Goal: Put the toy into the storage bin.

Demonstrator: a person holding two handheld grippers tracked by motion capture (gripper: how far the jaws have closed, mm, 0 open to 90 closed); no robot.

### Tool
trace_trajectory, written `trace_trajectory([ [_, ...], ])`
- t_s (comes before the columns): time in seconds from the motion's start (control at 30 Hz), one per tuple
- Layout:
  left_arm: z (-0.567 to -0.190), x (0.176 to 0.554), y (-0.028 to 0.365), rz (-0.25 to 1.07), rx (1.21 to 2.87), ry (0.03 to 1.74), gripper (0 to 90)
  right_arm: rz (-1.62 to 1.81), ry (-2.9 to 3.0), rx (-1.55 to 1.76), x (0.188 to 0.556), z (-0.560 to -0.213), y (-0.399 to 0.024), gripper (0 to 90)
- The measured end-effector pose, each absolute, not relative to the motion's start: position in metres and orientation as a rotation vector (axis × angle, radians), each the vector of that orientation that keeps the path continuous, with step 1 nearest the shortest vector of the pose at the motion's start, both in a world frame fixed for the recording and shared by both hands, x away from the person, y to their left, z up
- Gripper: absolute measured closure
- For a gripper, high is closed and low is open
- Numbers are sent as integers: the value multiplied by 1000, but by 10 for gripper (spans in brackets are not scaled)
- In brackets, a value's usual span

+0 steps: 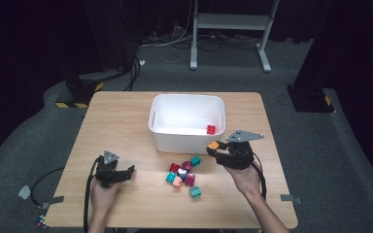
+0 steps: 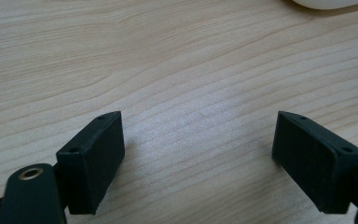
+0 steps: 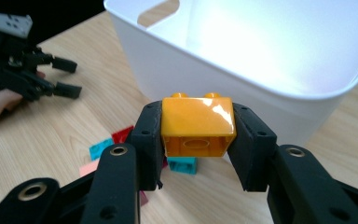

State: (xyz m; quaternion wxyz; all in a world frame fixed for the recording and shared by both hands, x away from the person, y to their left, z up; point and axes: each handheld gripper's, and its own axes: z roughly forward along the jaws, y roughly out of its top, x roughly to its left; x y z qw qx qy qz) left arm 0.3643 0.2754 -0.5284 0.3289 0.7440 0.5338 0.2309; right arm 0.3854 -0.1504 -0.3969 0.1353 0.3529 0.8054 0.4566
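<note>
My right gripper (image 3: 198, 128) is shut on an orange brick (image 3: 198, 125), held a little above the table just outside the near right corner of the white bin (image 1: 187, 138). From above, the orange brick (image 1: 214, 144) shows at the tip of that gripper (image 1: 217, 147). One red brick (image 1: 211, 129) lies inside the bin. A heap of loose bricks (image 1: 183, 174) in teal, magenta, red and pink lies on the table in front of the bin. My left gripper (image 1: 129, 171) rests low at the table's left, its jaws wide open over bare wood (image 2: 196, 135).
The wooden table (image 1: 121, 121) has its edges close on both sides, with grey floor beyond. A metal stand (image 1: 230, 22) and cables lie on the floor behind. In the right gripper view the left gripper (image 3: 65, 77) shows at the far left.
</note>
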Motion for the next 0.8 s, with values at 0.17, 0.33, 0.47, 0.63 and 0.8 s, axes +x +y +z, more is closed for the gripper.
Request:
trace_trajectory([
  [0.17,-528,364,275,603,1947,1396,170,1348,2318,1016,391,-381,-150,584],
  [0.33,-528,364,276,603,1948,1396,170,1341,2314,997,396,-371,-148,585],
  [0.47,-528,364,276,603,1948,1396,170,1334,2305,997,405,-364,-145,584],
  [0.63,-528,364,275,603,1947,1396,170,1346,2299,1010,414,-361,-143,584],
  [0.8,-529,364,275,604,1943,1397,170,1345,2290,1019,428,-358,-139,585],
])
